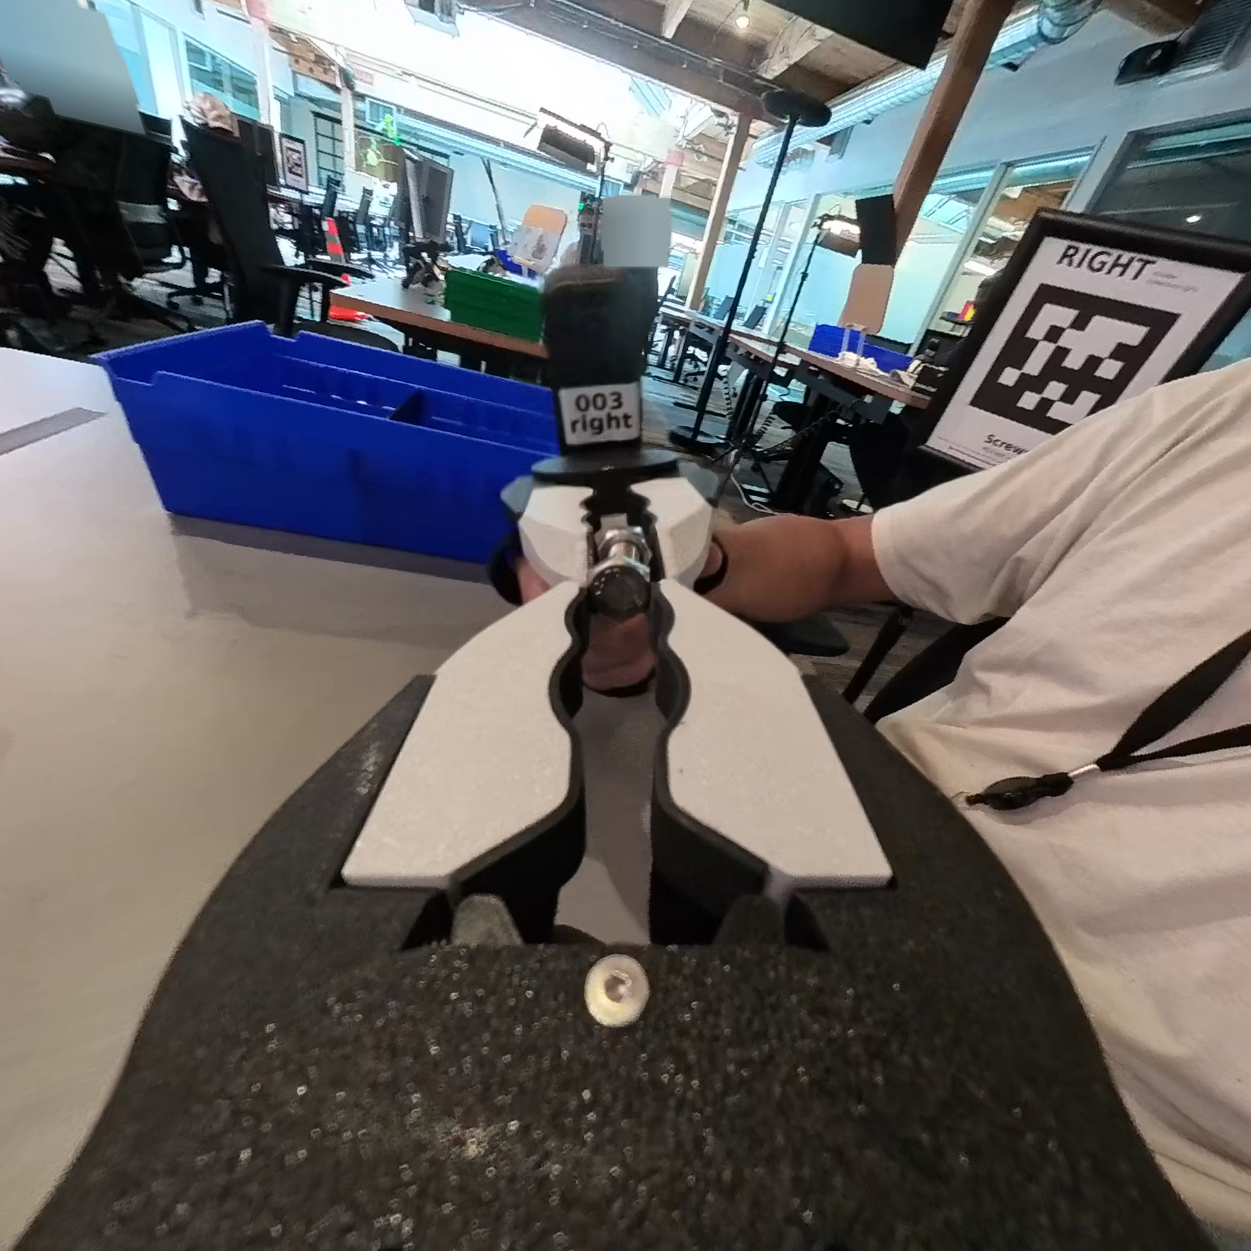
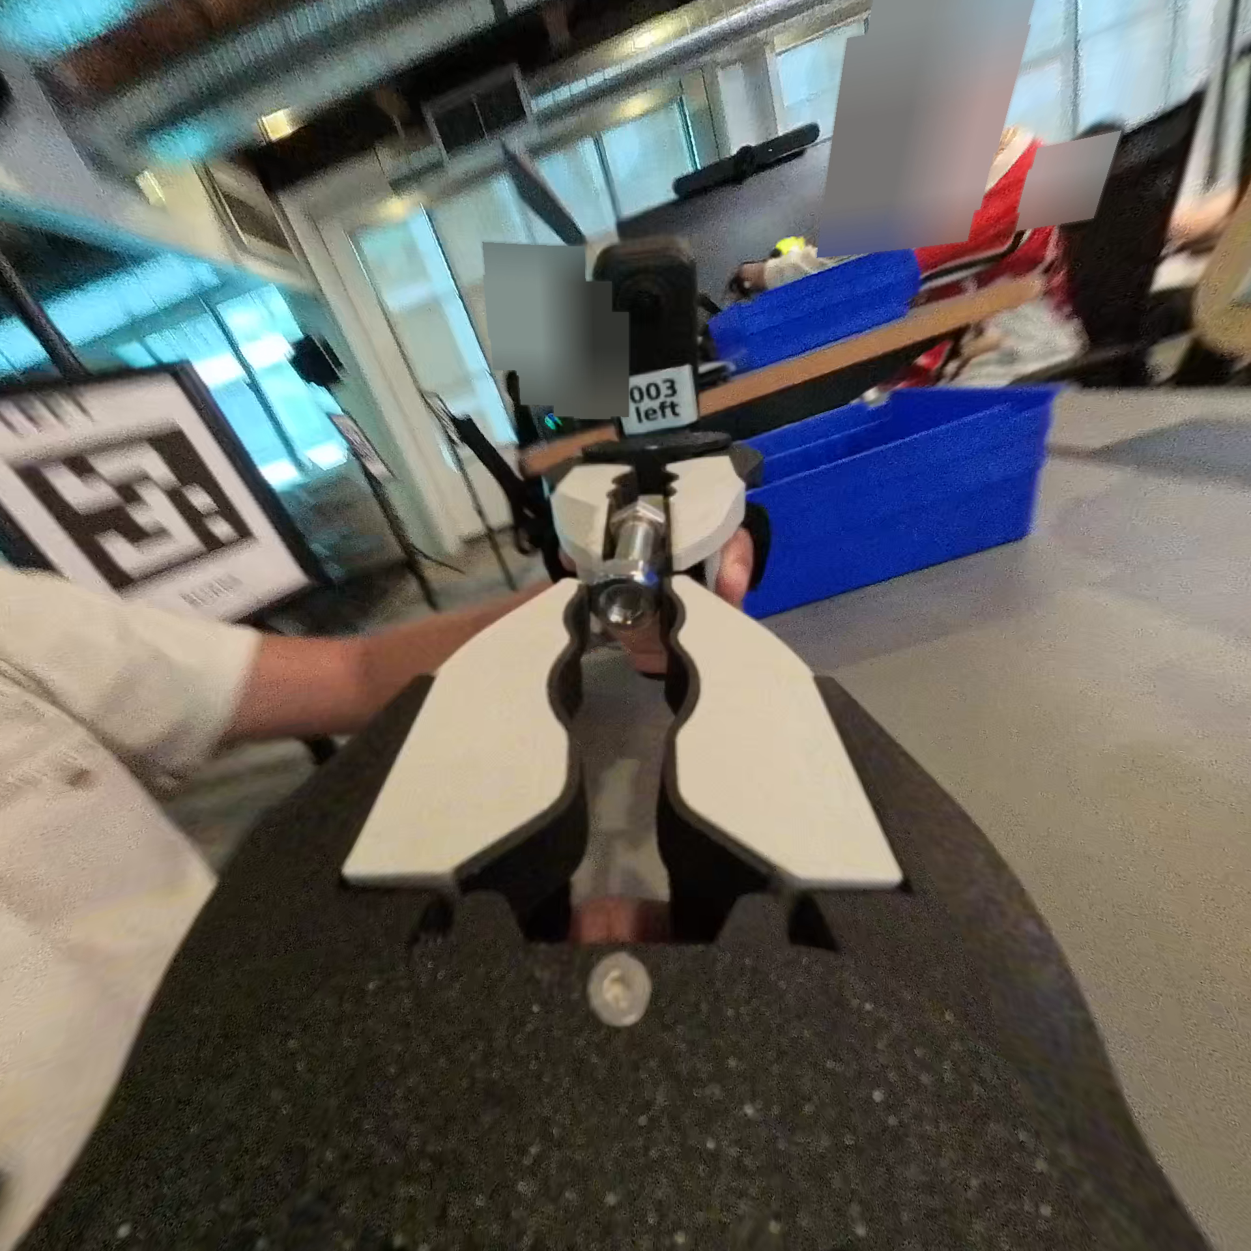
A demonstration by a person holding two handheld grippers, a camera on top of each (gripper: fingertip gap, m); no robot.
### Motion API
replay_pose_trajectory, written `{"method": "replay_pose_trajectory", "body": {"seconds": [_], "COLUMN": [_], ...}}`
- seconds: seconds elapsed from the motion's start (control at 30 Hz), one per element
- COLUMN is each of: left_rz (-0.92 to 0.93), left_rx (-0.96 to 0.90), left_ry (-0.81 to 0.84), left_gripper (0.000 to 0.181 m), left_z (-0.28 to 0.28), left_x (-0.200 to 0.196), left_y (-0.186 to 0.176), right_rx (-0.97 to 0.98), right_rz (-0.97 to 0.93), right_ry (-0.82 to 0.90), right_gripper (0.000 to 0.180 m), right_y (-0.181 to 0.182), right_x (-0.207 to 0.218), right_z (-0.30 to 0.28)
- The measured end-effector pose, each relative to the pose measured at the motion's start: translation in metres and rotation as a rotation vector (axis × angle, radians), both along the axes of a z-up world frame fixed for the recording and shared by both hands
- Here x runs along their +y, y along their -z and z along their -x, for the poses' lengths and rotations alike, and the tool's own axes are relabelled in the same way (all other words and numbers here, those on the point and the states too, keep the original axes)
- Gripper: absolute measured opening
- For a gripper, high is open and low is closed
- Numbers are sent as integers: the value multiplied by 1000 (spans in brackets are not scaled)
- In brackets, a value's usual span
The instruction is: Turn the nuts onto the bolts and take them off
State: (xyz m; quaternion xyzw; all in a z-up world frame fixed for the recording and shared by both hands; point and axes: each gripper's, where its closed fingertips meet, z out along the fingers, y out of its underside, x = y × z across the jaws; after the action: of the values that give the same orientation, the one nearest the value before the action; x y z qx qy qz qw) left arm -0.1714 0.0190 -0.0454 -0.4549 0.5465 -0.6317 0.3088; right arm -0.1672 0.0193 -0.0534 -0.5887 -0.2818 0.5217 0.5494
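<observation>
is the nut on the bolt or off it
On. In the right wrist view the nut sits around the bolt, whose shaft spans both grippers' fingers.

**Two grippers meet on one steel bolt**

The left gripper (image 1: 615, 599), white-fingered on a black speckled body, has its jaws closed on the dark hexagonal head of a shiny steel bolt (image 1: 616, 589). Facing it, the right gripper (image 1: 615, 535) clamps the bolt's far end. Far left, a blue plastic bin (image 1: 284, 440) sits on the pale grey desk (image 1: 135, 677). At right are a white sleeve (image 1: 1083, 541) and a framed black-and-white marker sign (image 1: 1083, 345).
</observation>
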Motion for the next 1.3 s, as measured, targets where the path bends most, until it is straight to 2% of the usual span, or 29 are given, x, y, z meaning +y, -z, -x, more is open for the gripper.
{"method": "replay_pose_trajectory", "body": {"seconds": [0.4,0.5,0.7,0.77,0.87,1.0,1.07,1.1,1.17,1.3], "left_rz": [2,13,37,33,-42,-212,-303,-334,-350,-314], "left_rx": [82,70,-5,-41,-80,-29,35,51,27,34], "left_ry": [40,32,29,-26,-276,-921,-1226,-1322,-1394,-1375], "left_gripper": [16,16,16,16,16,16,16,16,16,16], "left_z": [-4,-3,3,4,5,28,54,63,69,64], "left_x": [-7,-4,-2,7,44,123,147,151,148,143], "left_y": [15,13,-3,-11,-19,-19,-18,-19,-23,-22], "right_rx": [-958,-1066,-869,-780,-605,-403,-380,-386,-398,-395], "right_rz": [-1219,-1417,-1233,-1114,-781,-297,-152,-95,-29,-10], "right_ry": [575,692,670,656,637,640,668,680,695,707], "right_gripper": [20,20,20,20,20,20,20,20,20,20], "right_y": [16,10,-4,-9,-17,-9,3,10,18,19], "right_x": [9,6,1,3,11,41,53,57,62,64], "right_z": [-15,-17,-18,-25,-40,-62,-71,-74,-79,-82]}}
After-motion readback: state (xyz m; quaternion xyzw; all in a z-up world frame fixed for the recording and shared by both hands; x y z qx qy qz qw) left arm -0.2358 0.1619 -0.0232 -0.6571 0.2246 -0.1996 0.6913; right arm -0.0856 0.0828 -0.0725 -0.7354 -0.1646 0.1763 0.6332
